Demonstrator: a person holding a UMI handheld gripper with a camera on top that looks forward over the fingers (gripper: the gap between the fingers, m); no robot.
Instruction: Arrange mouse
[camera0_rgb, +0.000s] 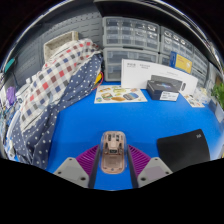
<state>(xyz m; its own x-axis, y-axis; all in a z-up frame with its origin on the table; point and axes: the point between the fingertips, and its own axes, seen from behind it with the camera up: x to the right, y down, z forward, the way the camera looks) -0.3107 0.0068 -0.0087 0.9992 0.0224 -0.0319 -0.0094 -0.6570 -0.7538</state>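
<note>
The claw (113, 160) is pinching the mouse (113, 152), a small pale tan one seen end-on, with the purple pads (88, 157) pressing on both of its flanks. The mouse is sitting clear of the blue counter (90, 125), carried over the counter's near edge, with a black mouse mat (184, 150) lying just to the right of the claw at the near right corner.

Beyond the claw, a printed sheet (120, 95) is lying flat toward the counter's far edge, with a dark box (162, 89) beside it and a white carton (148, 72) standing behind. A checked cloth (55, 85) is draping over the left edge of the counter. Drawer cabinets (135, 38) are lining the far wall.

Judgement: placement is not yet done; the mat appears the likely destination, though that is inferred from the task only.

Risks:
- The grip is falling on curved, smooth flanks, so the mouse may be slipping or twisting if the swing toward the mat is abrupt.
- Release from height could be letting it bounce or land skewed.
- Whether a cable is trailing cannot be told; one could snag.
</note>
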